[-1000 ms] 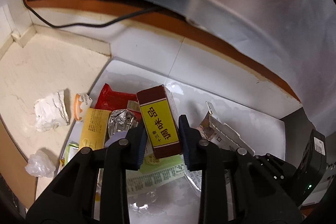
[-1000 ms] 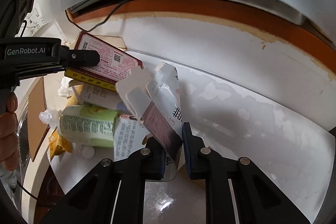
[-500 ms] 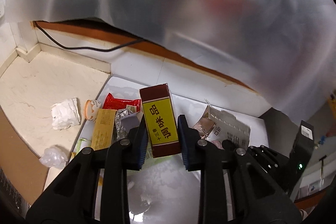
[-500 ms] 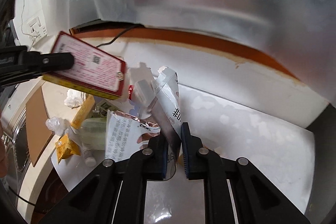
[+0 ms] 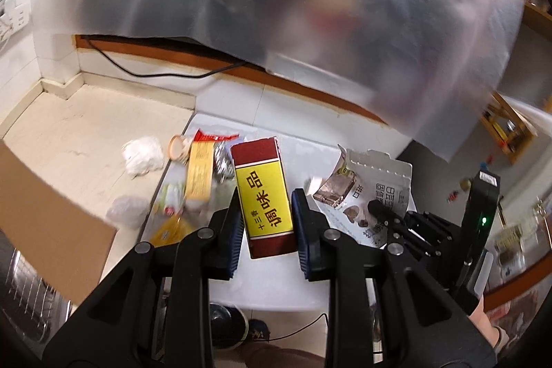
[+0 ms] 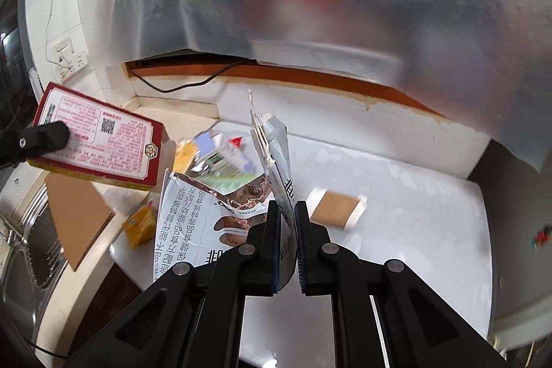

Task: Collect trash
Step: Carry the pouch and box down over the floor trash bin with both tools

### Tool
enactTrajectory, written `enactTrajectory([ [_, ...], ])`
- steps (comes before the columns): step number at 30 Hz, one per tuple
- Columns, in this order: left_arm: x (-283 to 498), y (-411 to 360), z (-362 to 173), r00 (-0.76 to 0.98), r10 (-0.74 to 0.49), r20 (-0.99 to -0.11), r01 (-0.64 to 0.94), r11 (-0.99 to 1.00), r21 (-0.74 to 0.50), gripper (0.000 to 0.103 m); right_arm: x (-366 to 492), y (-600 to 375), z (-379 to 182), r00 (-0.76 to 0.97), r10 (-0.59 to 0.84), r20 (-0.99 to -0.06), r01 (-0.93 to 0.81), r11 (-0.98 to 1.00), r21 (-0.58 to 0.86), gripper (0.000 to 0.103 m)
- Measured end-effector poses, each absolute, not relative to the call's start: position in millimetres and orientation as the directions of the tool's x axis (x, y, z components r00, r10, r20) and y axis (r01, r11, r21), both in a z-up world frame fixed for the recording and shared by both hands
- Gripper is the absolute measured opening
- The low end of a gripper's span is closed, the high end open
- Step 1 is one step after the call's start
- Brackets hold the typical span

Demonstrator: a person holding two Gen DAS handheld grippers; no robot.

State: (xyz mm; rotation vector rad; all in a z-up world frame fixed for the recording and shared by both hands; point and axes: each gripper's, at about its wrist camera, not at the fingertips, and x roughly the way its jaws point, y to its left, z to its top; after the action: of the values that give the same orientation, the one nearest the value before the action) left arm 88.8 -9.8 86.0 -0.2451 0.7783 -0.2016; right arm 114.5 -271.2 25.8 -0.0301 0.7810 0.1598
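My left gripper (image 5: 265, 220) is shut on a dark red box with a yellow label (image 5: 260, 181), held up above the white board (image 5: 310, 278). The right wrist view shows the same box (image 6: 103, 140) at the left, with a left finger (image 6: 45, 137) across it. My right gripper (image 6: 285, 217) is shut on a torn white and silver snack pouch (image 6: 272, 154), whose loose half hangs left. The left wrist view has that pouch (image 5: 372, 185) at the right. A translucent plastic bag (image 5: 310, 6) hangs across the top of both views (image 6: 310, 6).
Trash lies along the board's left edge: a yellow box (image 5: 200, 171), foil, a crumpled tissue (image 5: 143, 154) and a plastic wad (image 5: 126, 211). A brown card (image 6: 336, 207) lies on the board. A cardboard sheet (image 5: 45, 219) and a sink rack (image 5: 20, 299) are at left. A black cable (image 5: 155, 71) runs along the wall.
Both grippers have risen from the board, carrying the box and the pouch with them. The plastic bag now covers far more of the top of each view.
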Motion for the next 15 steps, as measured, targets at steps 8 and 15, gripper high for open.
enactTrajectory([
  [8, 0, 26, 56, 0.651, -0.319, -0.689, 0.111, 0.938, -0.330, 0.023, 23, -226, 22, 0.687, 0.110, -0.718, -0.144, 0.989, 0.014, 0.008],
  [15, -55, 37, -2, 0.578, -0.298, -0.760, 0.116, 0.951, -0.285, 0.023, -63, -191, -14, 0.622, 0.103, -0.776, -0.137, 0.990, 0.022, 0.008],
])
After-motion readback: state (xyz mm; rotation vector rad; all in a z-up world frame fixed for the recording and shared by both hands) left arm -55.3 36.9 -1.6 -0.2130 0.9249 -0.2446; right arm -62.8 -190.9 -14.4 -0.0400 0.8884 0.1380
